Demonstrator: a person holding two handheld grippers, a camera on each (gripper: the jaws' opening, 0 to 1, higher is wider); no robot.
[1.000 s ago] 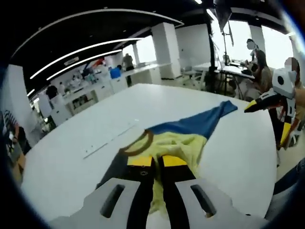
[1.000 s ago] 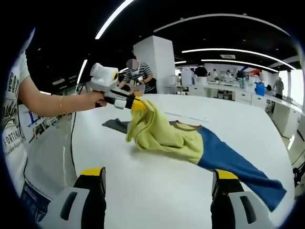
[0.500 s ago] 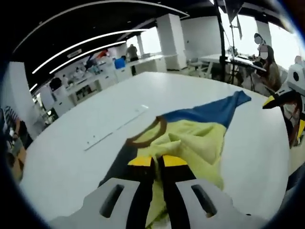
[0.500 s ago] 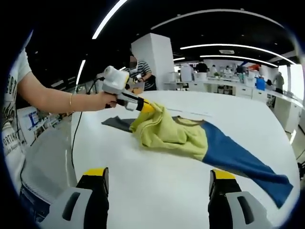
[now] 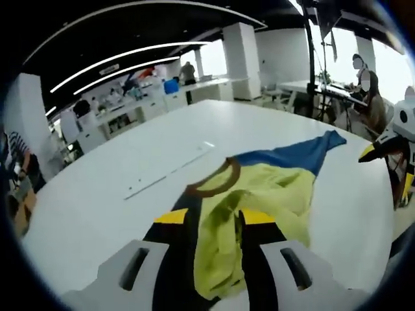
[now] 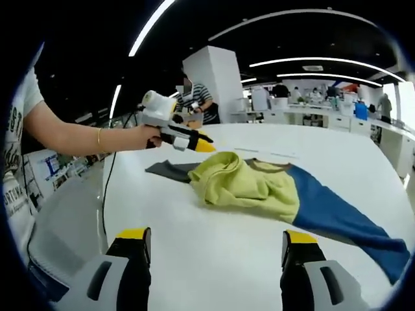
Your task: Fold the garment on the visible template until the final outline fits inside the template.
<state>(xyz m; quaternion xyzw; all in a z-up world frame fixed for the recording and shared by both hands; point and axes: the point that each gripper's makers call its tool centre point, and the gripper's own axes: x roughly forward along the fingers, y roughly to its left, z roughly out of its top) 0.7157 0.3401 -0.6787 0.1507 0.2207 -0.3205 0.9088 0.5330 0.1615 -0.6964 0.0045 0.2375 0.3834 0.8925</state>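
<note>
The left tongs [image 6: 194, 142] stand released, their yellow-tipped jaws parted just beside the bunched end of the yellow and blue cloth garment with a brown neckband [image 6: 259, 188], which lies crumpled on the broad white counter [image 6: 194, 246]; in the left gripper view yellow folds of the garment [image 5: 259, 194] lie between and ahead of those jaws. The right tongs [image 6: 211, 249] hang wide open over bare counter, well short of the garment, whose blue end trails off to their right. A dark grey flat sheet [image 6: 170, 170] pokes out from under the garment's yellow end, below the left tongs.

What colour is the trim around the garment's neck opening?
Brown: the neck trim forms a dark brown loop against the yellow cloth, clearest in the left gripper view.
</note>
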